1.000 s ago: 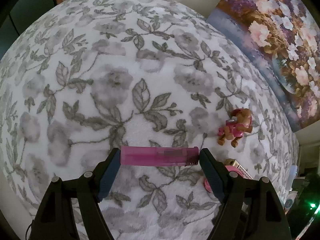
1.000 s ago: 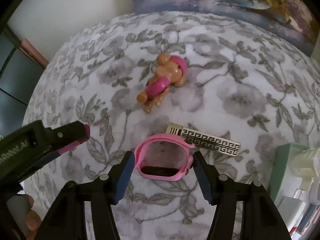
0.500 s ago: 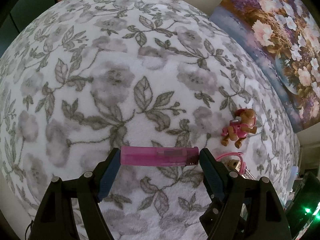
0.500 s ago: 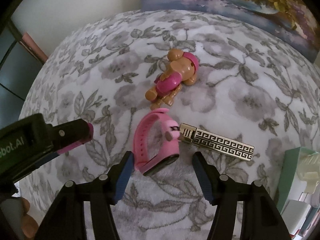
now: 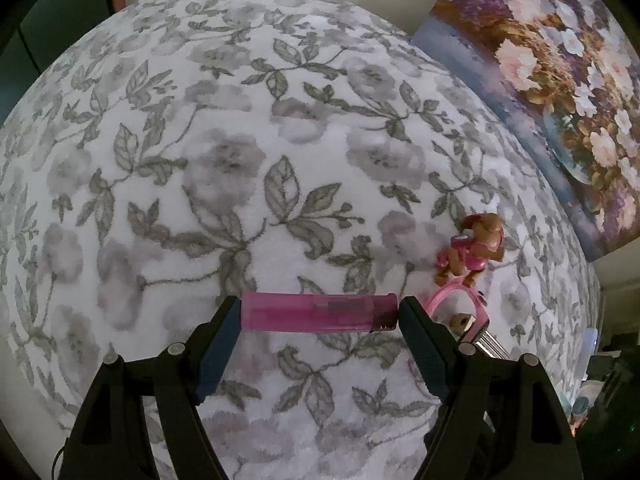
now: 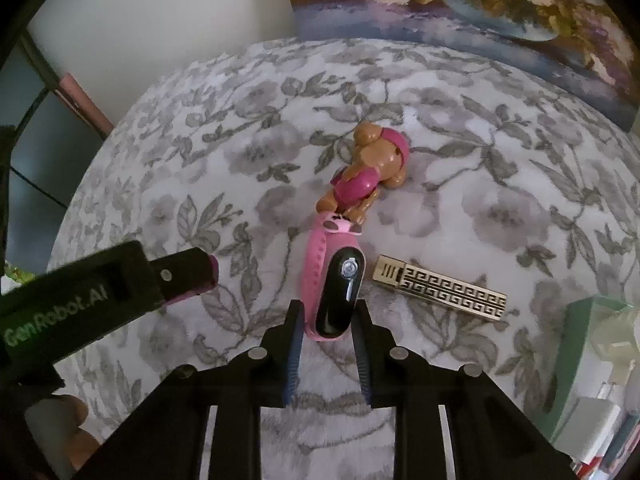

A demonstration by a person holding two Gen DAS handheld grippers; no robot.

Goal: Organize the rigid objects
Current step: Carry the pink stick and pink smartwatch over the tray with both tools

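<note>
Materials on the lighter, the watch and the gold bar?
Lighter: translucent pink plastic, light passes through the body. Watch: matte pink strap with holes, likely silicone; glossy black face, glass or plastic. Gold bar: shiny gold with black key pattern, probably metal.

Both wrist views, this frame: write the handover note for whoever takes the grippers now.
Left gripper: clamped endwise on the pink lighter, above the floral cloth.
Right gripper: shut on the pink smartwatch, pads on the sides of its black face; strap end reaches the toy dog.
Gold patterned lighter lies free, right of the watch; toy dog on its side behind.
Done: two items gripped. Left: place both, then the gold lighter and dog. A green box sits at the right edge; whether it is the destination, cannot tell.
</note>
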